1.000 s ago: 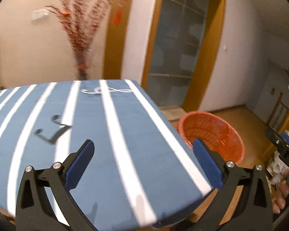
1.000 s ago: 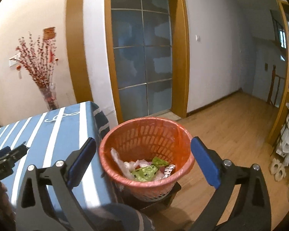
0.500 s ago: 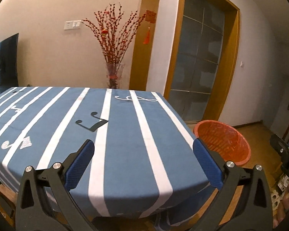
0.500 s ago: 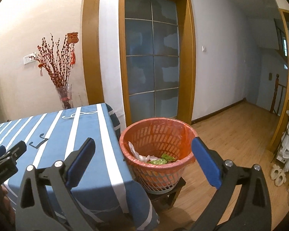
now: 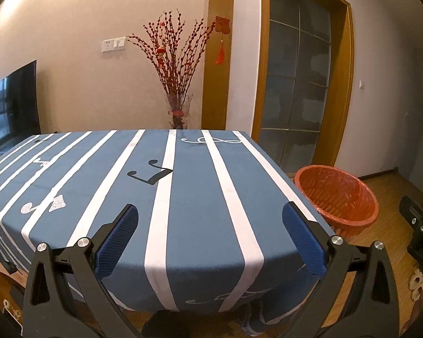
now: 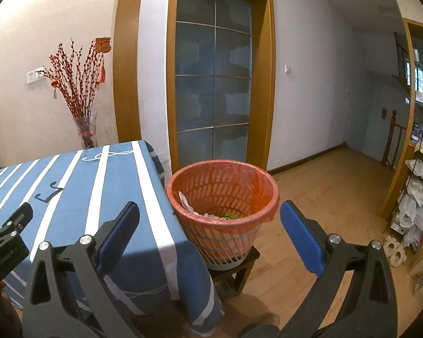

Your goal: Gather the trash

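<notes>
An orange mesh waste basket (image 6: 222,197) with a thin liner stands on a small dark stool beside the table's right edge. It holds white and green trash (image 6: 211,214). It also shows in the left wrist view (image 5: 338,197). My right gripper (image 6: 210,222) is open and empty, held back from the basket and above it. My left gripper (image 5: 210,222) is open and empty, held back from the near edge of the blue-and-white striped tablecloth (image 5: 189,191). I see no loose trash on the cloth.
A glass vase of red branches (image 5: 179,109) stands behind the table by the wall. A TV (image 5: 11,109) is at far left. A glass door (image 6: 213,90) is behind the basket. Shelves with bags (image 6: 417,197) line the right wall; wood floor lies between.
Both grippers have pulled back and away from the table and basket. The basket now looks smaller and lower, and more of the table and room shows. Jaws stayed open.
</notes>
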The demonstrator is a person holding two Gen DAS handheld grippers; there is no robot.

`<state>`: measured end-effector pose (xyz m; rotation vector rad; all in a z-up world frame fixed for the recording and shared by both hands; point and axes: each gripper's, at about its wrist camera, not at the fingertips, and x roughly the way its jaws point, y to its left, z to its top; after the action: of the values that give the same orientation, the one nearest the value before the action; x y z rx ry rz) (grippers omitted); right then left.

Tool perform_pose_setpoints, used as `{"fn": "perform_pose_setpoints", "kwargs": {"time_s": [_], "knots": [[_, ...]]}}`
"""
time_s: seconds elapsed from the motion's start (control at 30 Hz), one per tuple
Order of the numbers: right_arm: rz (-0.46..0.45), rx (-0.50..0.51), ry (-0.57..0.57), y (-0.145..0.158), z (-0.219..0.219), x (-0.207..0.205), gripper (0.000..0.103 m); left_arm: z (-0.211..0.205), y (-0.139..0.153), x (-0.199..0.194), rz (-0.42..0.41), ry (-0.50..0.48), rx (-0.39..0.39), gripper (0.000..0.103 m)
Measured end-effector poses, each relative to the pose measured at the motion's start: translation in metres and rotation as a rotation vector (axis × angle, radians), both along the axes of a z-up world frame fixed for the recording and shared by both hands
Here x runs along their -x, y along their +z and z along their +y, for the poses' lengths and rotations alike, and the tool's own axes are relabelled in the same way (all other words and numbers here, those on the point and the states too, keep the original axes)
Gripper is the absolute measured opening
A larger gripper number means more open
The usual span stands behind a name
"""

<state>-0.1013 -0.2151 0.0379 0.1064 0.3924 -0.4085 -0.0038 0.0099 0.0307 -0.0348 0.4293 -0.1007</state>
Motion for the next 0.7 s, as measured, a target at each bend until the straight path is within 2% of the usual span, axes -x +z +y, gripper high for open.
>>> {"fn": "perform_pose_setpoints", "kwargs": {"time_s": [0.7], "knots": [[0.067,-0.004,-0.022,-0.023,0.002,0.004,0.098,-0.009,-0.012,0.007,0.042,0.005,0.001,0.1]]}}
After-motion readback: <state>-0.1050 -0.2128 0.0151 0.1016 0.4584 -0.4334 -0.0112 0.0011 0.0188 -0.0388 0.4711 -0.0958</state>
